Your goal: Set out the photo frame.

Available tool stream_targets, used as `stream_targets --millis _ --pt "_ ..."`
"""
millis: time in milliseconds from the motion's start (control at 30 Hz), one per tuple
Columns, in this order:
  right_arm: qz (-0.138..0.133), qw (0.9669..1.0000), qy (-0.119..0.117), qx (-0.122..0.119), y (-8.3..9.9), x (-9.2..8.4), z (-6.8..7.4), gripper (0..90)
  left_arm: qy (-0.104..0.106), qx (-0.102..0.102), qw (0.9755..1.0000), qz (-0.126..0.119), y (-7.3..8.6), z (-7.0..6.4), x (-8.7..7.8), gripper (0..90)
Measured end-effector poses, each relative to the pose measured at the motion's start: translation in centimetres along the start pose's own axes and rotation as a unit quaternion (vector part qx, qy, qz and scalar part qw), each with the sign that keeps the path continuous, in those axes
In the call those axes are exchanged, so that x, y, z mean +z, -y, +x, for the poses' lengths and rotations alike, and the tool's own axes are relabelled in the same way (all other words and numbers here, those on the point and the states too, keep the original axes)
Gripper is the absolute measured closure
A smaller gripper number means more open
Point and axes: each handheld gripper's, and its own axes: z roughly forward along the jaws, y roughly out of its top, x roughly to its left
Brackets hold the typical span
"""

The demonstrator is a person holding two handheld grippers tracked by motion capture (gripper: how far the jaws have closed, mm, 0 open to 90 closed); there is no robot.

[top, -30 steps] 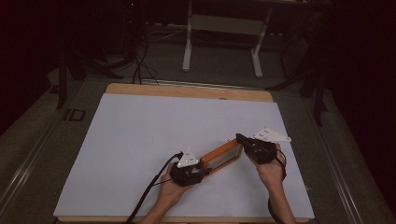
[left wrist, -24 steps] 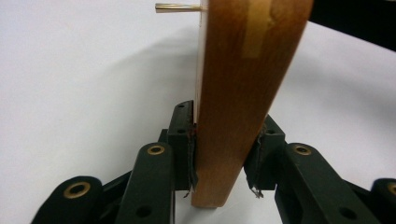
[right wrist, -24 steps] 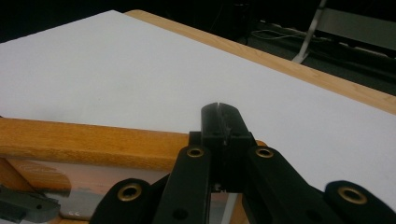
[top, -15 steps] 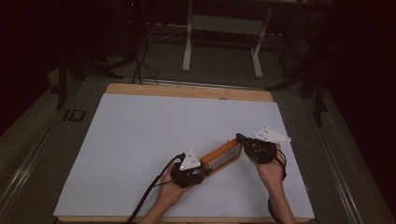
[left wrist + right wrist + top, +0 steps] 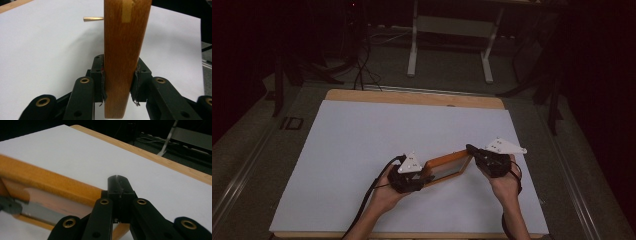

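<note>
Frame (image 5: 446,167) end lifted; clamped in left tool (image 5: 120,85).

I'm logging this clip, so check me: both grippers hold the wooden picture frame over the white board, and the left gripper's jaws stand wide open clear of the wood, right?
Not quite. The left gripper is not open clear of the wood: in the left gripper view its pads press on both faces of the wooden frame. The rest stands: the right gripper holds the frame's other end over the white board.
</note>
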Motion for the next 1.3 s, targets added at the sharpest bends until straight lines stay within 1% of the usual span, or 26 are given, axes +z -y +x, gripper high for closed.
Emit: stream_targets --millis 167,267,400,500,633,733,800,900,1033,1100,1167,1233,1300 --pt "-0.001 1.0000 -0.004 0.001 0.0 -0.1 0.1 90.0 0.014 0.001 0.9999 0.001 -0.7 0.8 -0.9 69.1" --pt "-0.003 0.9999 -0.009 -0.004 0.0 -0.2 0.2 90.0 0.023 0.001 0.9997 0.000 -1.2 1.2 -1.4 69.2" --pt "-0.006 0.9998 -0.017 -0.010 -0.2 -0.4 0.3 90.0 0.035 -0.007 0.9994 -0.002 -2.2 2.1 -2.1 69.3" --pt "-0.007 0.9998 -0.018 -0.011 -0.2 -0.6 0.3 89.2 0.037 -0.011 0.9992 -0.005 -3.1 2.8 -2.9 69.3" --pt "-0.006 0.9998 -0.019 -0.010 0.0 -0.7 0.1 87.9 0.038 -0.009 0.9992 -0.003 -4.1 3.4 -3.7 69.3" --pt "-0.004 0.9995 -0.030 -0.013 0.1 -0.8 0.0 86.3 0.043 -0.004 0.9991 -0.001 -4.9 3.7 -4.2 69.3" --pt "-0.002 0.9991 -0.038 -0.019 0.1 -0.8 0.2 84.8 0.046 0.003 0.9989 0.002 -5.4 3.8 -4.4 69.3" --pt "-0.001 0.9985 -0.048 -0.025 0.0 -0.7 0.4 80.5 0.045 0.009 0.9989 0.004 -5.9 3.8 -4.5 69.2" --pt "0.006 0.9974 -0.064 -0.031 0.0 -0.3 0.7 72.2 0.047 0.018 0.9987 0.008 -6.2 3.6 -4.6 69.2" --pt "0.008 0.9963 -0.080 -0.032 0.0 -0.1 0.9 64.6 0.051 0.022 0.9984 0.012 -6.4 3.6 -4.6 69.2" --pt "0.011 0.9955 -0.089 -0.031 0.0 0.1 1.1 53.9 0.054 0.030 0.9980 0.015 -6.6 3.5 -4.6 69.2" --pt "0.010 0.9940 -0.103 -0.036 -0.1 0.3 1.3 46.9 0.057 0.036 0.9975 0.021 -6.9 3.4 -4.6 69.1" --pt "0.013 0.9919 -0.118 -0.045 -0.2 0.6 1.6 43.2 0.062 0.046 0.9967 0.026 -7.1 3.3 -4.6 69.1"
